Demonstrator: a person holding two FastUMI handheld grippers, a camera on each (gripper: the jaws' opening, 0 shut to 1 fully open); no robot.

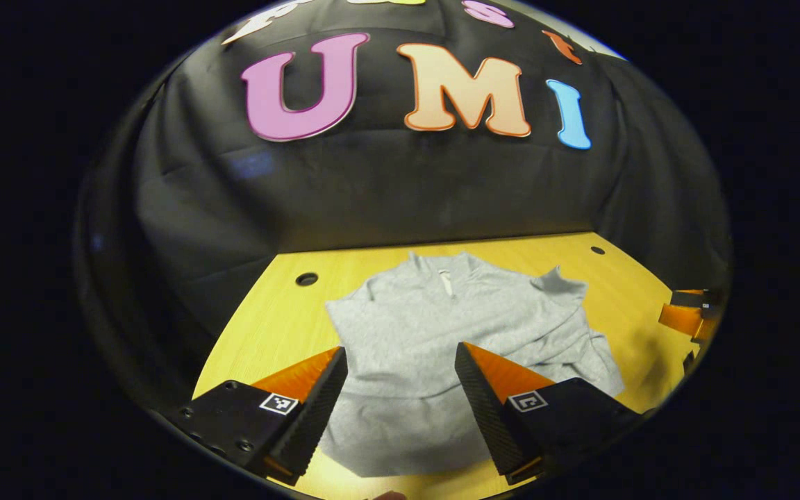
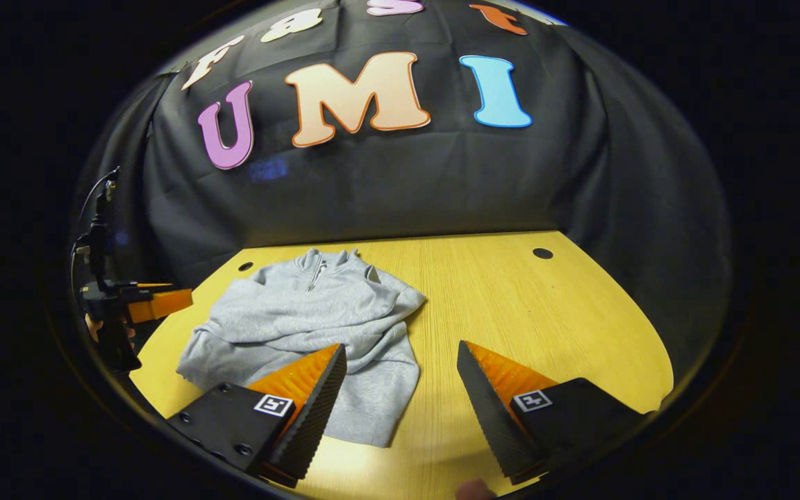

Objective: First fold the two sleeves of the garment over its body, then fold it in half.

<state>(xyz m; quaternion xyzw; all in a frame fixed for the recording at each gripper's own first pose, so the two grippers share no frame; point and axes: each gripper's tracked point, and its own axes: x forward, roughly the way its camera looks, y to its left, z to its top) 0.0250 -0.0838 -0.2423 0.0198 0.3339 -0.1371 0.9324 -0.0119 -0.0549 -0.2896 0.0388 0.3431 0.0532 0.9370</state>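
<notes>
Lying flat on the yellow wooden desk [image 2: 511, 305] is the grey zip-neck garment [image 1: 435, 333], collar toward the booth's back wall, and both sleeves are looking folded in over the body already. The left tool [image 1: 400, 361] is hovering over its lower half, spread wide, gripping nothing. The right tool [image 2: 400, 357] is hanging just off the garment's edge, also wide apart and holding nothing.

A plain light grey garment [image 1: 435, 333] with a pale zip at the collar lies ahead of the tongs on the yellow wood-grain table [image 2: 511, 305], which has dark round holes; black cloth hangs behind.
</notes>
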